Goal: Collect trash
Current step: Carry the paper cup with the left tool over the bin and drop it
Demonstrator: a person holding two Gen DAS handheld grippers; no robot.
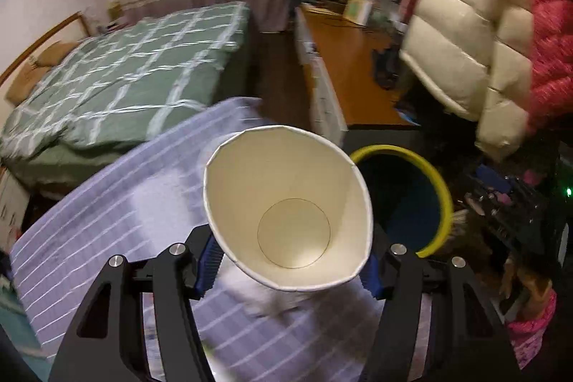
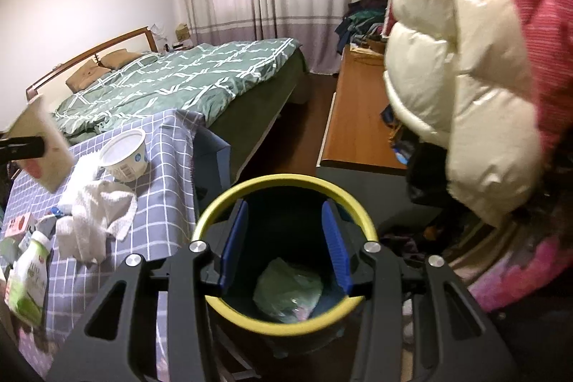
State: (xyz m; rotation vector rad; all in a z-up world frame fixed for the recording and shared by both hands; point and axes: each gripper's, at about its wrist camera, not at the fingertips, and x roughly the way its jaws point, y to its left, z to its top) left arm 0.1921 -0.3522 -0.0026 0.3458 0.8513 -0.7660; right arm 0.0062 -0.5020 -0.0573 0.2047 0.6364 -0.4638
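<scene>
My left gripper [image 1: 290, 269] is shut on a white paper cup [image 1: 286, 203], its mouth facing the camera, held above the checked tablecloth [image 1: 107, 221] just left of the yellow-rimmed bin [image 1: 435, 181]. The cup also shows at the left edge of the right wrist view [image 2: 43, 145]. My right gripper [image 2: 284, 246] is open and empty directly over the bin [image 2: 215, 213], which holds a green crumpled bag [image 2: 288, 289]. On the table lie a white bowl-shaped tub [image 2: 123, 153], a crumpled white cloth [image 2: 93, 213] and a green-white bottle [image 2: 28, 278].
A bed with a green checked cover [image 2: 186, 81] stands behind the table. A long wooden desk [image 2: 358, 117] with clutter runs along the right. A cream and pink puffy jacket [image 2: 465, 59] hangs close on the right.
</scene>
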